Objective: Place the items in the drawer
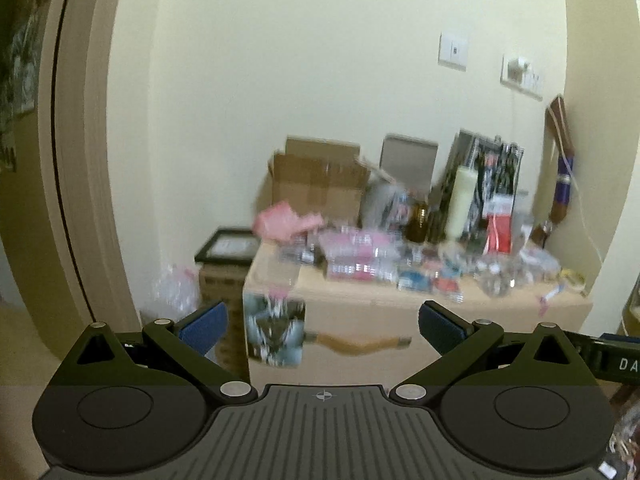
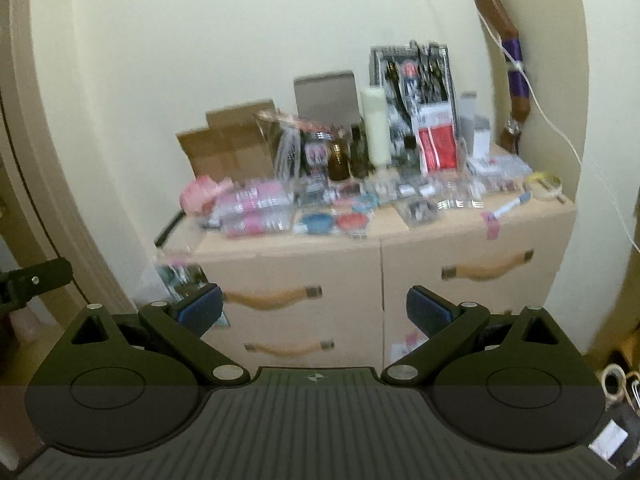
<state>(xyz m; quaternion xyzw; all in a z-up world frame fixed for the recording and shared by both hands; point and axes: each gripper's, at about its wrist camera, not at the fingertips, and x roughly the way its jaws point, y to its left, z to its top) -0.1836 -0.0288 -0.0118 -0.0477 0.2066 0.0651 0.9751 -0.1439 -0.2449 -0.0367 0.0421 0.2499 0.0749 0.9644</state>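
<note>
Beige drawers (image 2: 280,300) all look closed, clutter (image 2: 360,196) crowds the dresser top, and both tongs, left (image 1: 323,326) and right (image 2: 313,308), hang apart, holding nothing.

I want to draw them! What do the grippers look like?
Both match: the left gripper and right gripper have black angled arms, silver round pins, blue finger pads, two big black discs, and a ribbed grey body with a small crosshair mark.
</note>
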